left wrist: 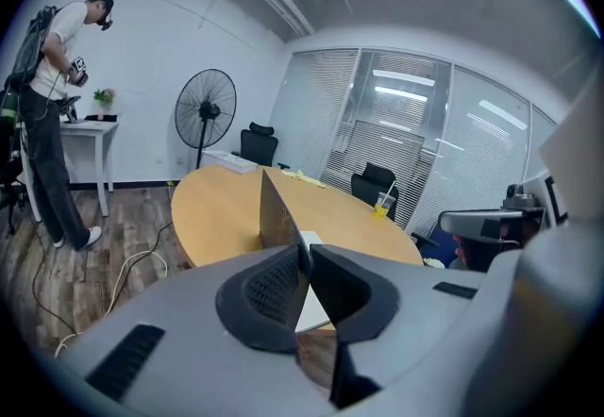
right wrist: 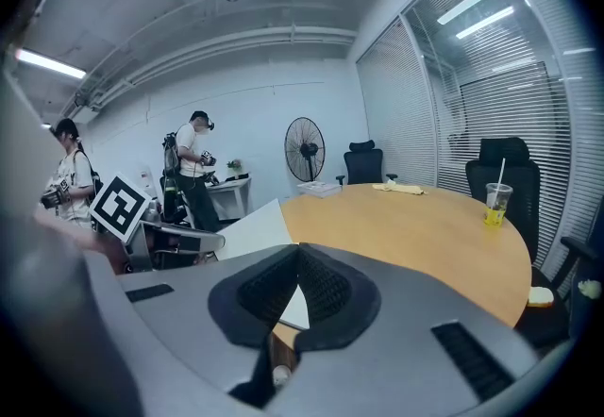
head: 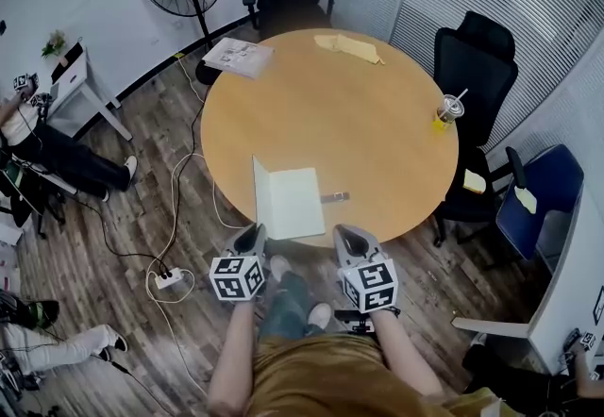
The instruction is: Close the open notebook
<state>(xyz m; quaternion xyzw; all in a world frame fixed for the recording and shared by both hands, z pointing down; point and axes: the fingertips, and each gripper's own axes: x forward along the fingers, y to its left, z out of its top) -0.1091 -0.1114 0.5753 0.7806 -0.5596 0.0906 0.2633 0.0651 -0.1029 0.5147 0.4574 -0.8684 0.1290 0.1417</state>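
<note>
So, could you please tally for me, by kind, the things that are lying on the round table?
notebook: 1
cup with a straw: 1
yellow sheet: 1
stack of papers: 1
small dark object beside the notebook: 1
Total: 5

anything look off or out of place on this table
Only the notebook at the near edge of the table. Its left cover stands upright instead of lying flat, pinched in the left gripper. Nothing looks spilled or damaged, and the drink cup stands upright.
</note>
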